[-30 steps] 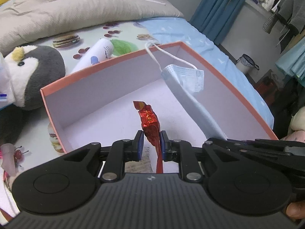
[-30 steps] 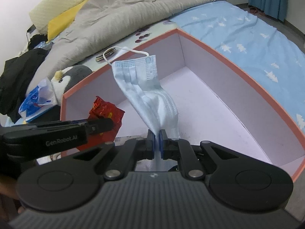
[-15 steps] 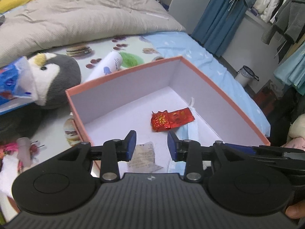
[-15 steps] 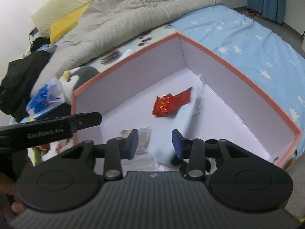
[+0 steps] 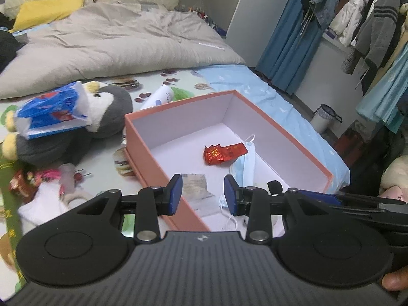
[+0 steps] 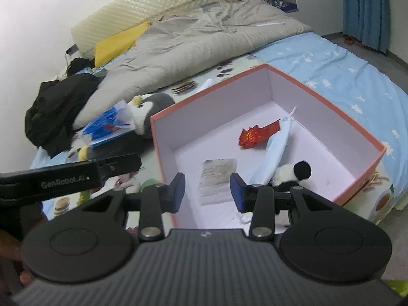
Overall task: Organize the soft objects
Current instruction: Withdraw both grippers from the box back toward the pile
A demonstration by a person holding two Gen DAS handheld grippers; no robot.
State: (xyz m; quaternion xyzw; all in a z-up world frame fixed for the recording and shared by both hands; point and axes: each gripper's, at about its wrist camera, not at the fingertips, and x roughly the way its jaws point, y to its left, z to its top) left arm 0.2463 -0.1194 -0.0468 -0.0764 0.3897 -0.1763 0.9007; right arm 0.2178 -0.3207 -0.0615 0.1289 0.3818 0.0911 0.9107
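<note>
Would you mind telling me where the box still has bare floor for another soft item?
Free: the box floor's far corner beyond the red wrapper, and the strip between the face mask and the right wall. Crowded: the near end, holding the grey packet and panda toy.

Your two wrist cameras look down from close above the near edge, both sharing the box (image 5: 142,127) (image 6: 331,94) interior.

In my open salmon-walled box (image 6: 329,107) I see a crumpled red foil wrapper (image 6: 257,134) mid-floor, a pale blue face mask (image 6: 276,150) touching it toward the right wall, and a small panda plush (image 6: 293,174) at the near edge.
</note>
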